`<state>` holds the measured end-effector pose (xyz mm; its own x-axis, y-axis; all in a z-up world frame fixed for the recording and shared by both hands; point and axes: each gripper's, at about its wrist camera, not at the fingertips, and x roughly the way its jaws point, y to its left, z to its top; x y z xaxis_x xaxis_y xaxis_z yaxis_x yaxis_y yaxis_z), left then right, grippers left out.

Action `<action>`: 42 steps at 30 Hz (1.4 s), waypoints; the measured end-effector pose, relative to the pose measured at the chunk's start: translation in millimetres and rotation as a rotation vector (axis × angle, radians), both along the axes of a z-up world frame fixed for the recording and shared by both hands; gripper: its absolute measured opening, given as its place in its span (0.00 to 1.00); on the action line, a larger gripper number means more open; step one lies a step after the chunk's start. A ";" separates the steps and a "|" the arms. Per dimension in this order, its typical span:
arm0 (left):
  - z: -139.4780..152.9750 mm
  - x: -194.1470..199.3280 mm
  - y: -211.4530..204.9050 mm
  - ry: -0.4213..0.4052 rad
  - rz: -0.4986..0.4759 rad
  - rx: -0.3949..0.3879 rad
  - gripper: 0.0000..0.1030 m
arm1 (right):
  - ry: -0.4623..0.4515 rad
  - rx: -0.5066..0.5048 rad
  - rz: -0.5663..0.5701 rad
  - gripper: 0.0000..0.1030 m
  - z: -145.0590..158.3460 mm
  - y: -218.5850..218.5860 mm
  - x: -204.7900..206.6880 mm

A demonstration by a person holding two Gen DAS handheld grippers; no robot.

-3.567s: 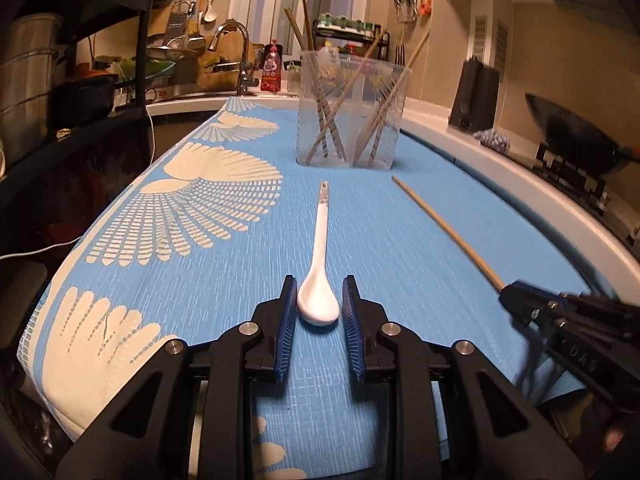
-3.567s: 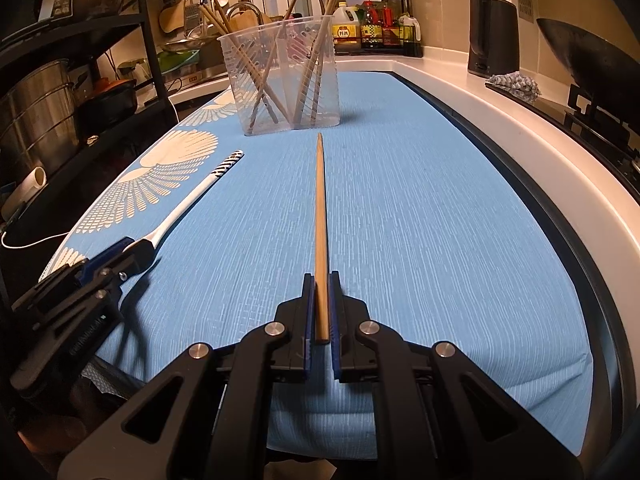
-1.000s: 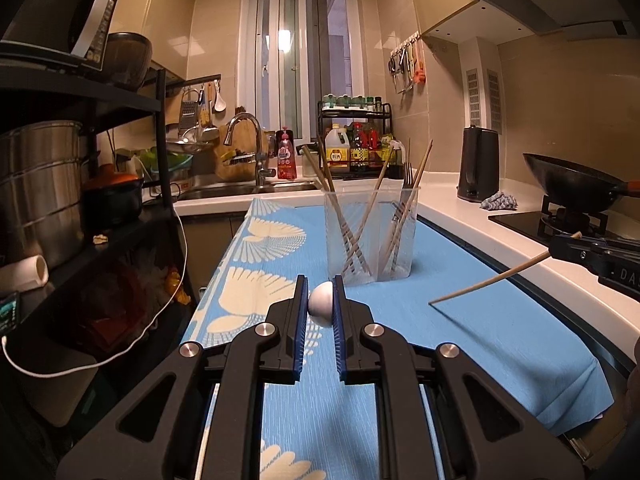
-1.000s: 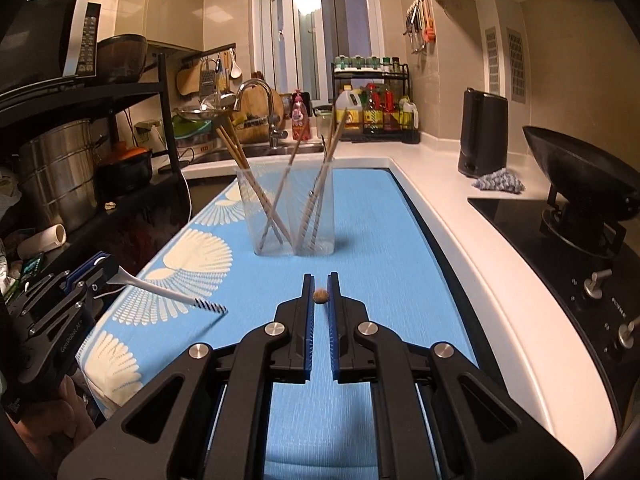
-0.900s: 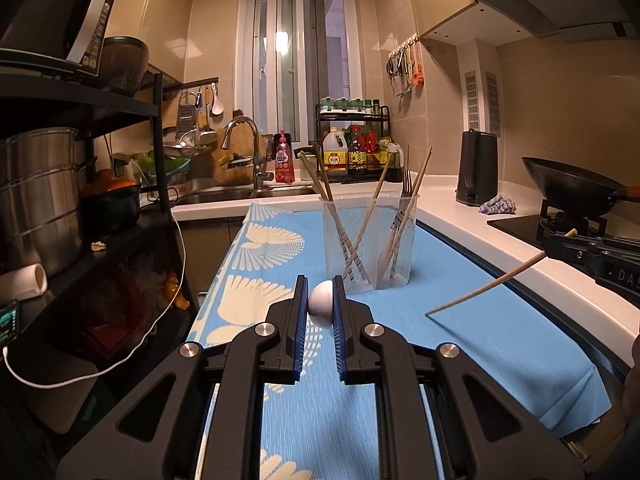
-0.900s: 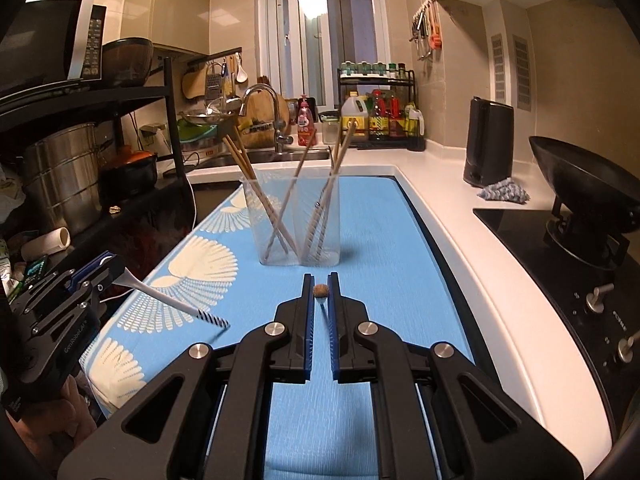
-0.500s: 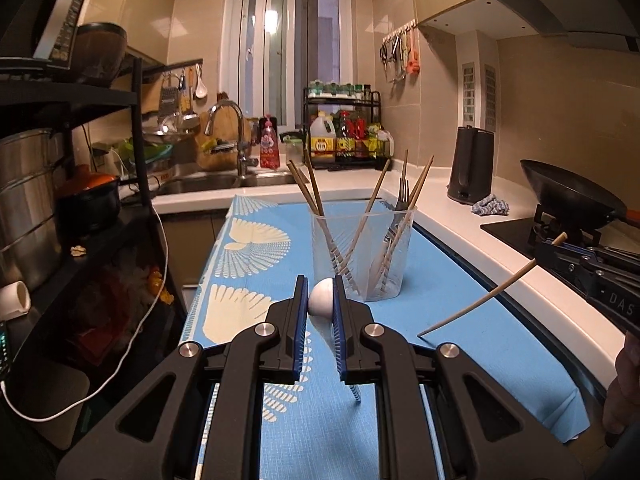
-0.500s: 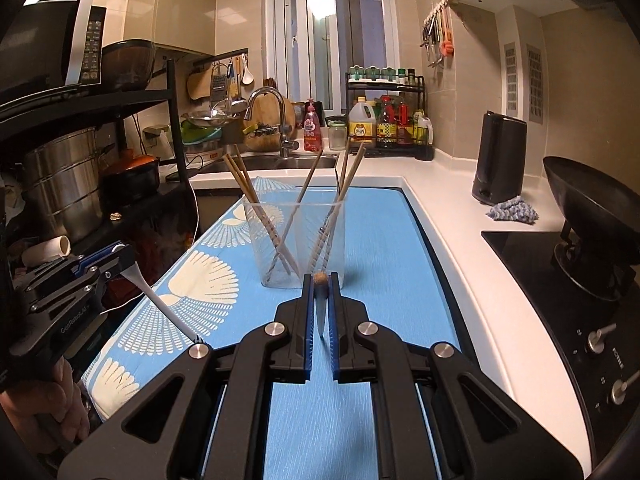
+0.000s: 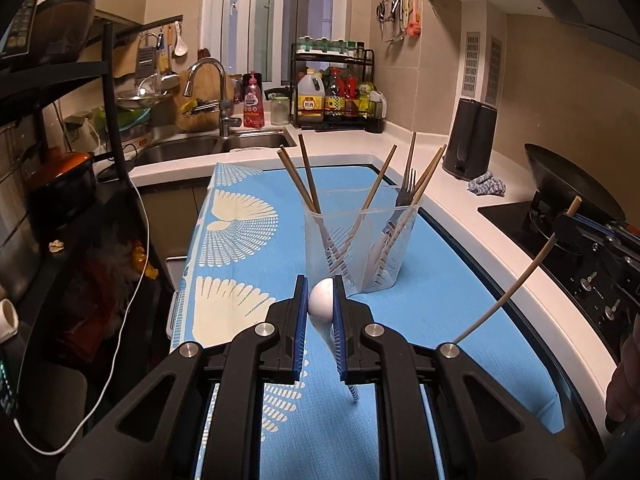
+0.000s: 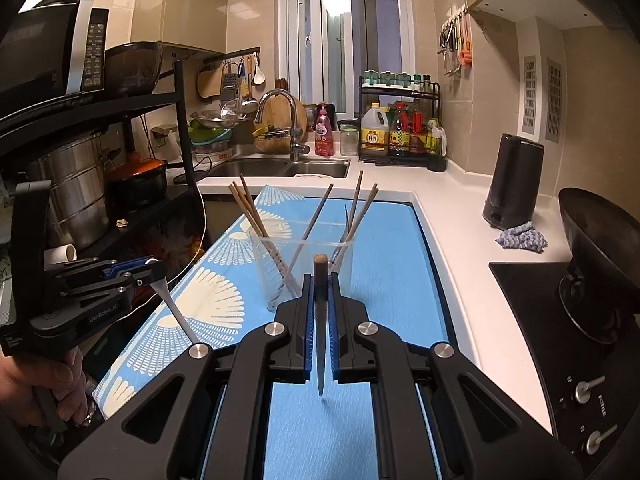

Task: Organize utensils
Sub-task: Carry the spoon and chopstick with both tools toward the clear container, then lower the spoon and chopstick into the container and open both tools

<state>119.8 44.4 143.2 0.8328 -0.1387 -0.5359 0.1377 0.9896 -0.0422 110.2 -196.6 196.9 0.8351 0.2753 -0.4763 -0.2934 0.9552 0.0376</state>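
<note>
You are mid-carry: your left gripper point(image 9: 321, 306) is clamped on the spoon point(image 9: 321, 305) by its bowl, handle hanging down, and your right gripper point(image 10: 320, 294) is closed tight on the chopstick point(image 10: 320, 312), tip pointing down. The cup point(image 9: 360, 248) stands ahead of both tools, lower than the jaws, over the cloth point(image 9: 432, 304). Next, I'd judge, bring each tip over the rim, lower it inside, then let go.

Black tongs point(image 9: 320, 312), blue finger pads point(image 10: 307, 320), silver screws, bare-skinned hand point(image 10: 44, 380).
</note>
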 end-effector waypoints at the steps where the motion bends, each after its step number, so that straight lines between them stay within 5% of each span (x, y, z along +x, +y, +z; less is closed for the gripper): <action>1: 1.2 2.0 -1.0 0.006 -0.006 -0.001 0.12 | 0.003 0.002 0.002 0.06 2.2 -0.4 2.6; 23: 53.9 42.3 -9.6 0.010 -0.038 0.074 0.12 | -0.031 0.016 0.039 0.06 56.7 1.2 35.6; 42: 99.8 68.0 3.1 -0.016 -0.013 0.025 0.12 | -0.105 0.022 0.087 0.06 124.9 19.3 61.4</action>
<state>187.8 47.5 243.1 0.8396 -0.1365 -0.5258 0.1511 0.9884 -0.0153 171.6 -177.3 321.8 0.8524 0.3584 -0.3808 -0.3788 0.9252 0.0230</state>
